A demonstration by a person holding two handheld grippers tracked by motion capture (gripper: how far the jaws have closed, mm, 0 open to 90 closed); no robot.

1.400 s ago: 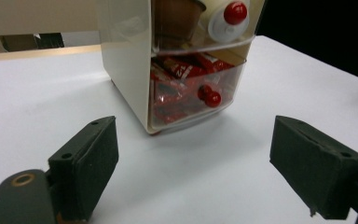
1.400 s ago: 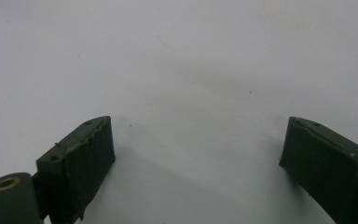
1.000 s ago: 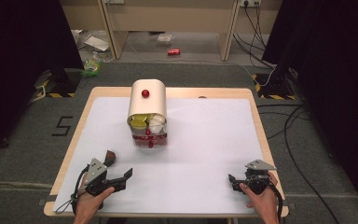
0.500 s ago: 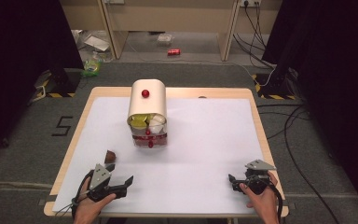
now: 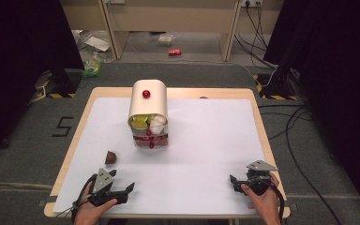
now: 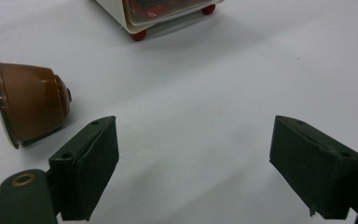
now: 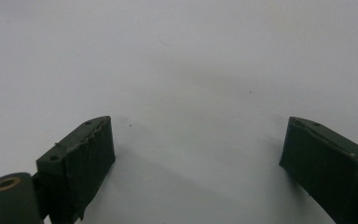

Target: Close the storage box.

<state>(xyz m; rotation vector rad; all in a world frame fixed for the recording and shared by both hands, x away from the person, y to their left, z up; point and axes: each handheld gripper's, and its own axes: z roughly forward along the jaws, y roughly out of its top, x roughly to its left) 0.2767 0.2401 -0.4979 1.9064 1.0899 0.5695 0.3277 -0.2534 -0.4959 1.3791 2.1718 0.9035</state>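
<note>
A: What is the biggest thing ahead of the fingers?

B: The worktop (image 5: 206, 140), white-topped, lies under both of them. On it, well ahead of the left gripper (image 5: 122, 193) and off to its right, stands a cream dispenser (image 5: 148, 108) with a red knob (image 5: 146, 93) and capsules behind its clear front.

A: And the left fingers?

B: Spread wide with nothing between them. A brown coffee capsule (image 6: 28, 102) lies on its side just beyond the left-hand finger (image 6: 86, 172) in the left gripper view, near it but apart.

A: The right gripper (image 5: 236, 182)?

B: Its fingers (image 7: 79, 163) also stand wide over bare worktop, well apart from the capsule and the dispenser.
</note>
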